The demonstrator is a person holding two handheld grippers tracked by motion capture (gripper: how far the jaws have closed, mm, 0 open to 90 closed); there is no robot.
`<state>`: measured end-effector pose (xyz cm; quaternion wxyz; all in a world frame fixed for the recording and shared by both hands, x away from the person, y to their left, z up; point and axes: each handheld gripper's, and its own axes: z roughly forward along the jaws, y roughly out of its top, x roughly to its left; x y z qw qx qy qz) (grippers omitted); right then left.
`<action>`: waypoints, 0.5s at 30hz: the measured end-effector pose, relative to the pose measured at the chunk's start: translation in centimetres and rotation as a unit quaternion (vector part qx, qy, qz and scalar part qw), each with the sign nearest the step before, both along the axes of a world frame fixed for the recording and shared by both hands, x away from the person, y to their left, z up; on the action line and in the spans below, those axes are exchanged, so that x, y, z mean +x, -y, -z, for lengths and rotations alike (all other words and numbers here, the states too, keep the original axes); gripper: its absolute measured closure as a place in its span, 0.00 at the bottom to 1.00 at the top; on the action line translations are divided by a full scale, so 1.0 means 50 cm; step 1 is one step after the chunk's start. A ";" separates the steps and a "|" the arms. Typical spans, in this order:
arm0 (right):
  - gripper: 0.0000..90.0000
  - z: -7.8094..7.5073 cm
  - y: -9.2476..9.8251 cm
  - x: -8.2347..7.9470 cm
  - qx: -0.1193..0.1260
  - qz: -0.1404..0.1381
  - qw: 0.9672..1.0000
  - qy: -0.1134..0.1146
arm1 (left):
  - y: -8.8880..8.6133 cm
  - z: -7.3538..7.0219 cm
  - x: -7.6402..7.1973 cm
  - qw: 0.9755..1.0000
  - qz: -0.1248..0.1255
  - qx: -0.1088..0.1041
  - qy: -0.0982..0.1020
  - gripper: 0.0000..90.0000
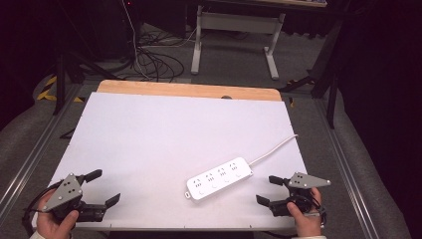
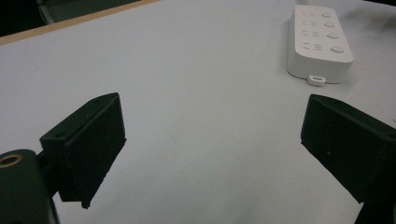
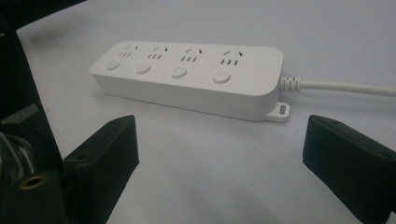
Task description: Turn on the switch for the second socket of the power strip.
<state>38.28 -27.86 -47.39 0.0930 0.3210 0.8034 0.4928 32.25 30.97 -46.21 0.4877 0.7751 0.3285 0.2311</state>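
Power strip (image 1: 219,179), white with four sockets and four round buttons, lies flat on the white tabletop (image 1: 164,134) toward the near right, its white cable (image 1: 274,148) trailing off to the far right edge. The left gripper (image 1: 106,187) sits at the near left corner, jaws spread wide, holding nothing. The right gripper (image 1: 266,189) rests just right of the strip, jaws likewise spread and empty

lab — black curtains (image 1: 383,74), floor cables (image 1: 154,62)
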 end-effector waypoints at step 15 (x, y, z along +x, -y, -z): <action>0.15 0.025 -0.026 -0.007 -0.048 0.003 0.999 0.006 | -0.005 0.006 -0.007 1.000 -0.003 -0.002 0.000 0.08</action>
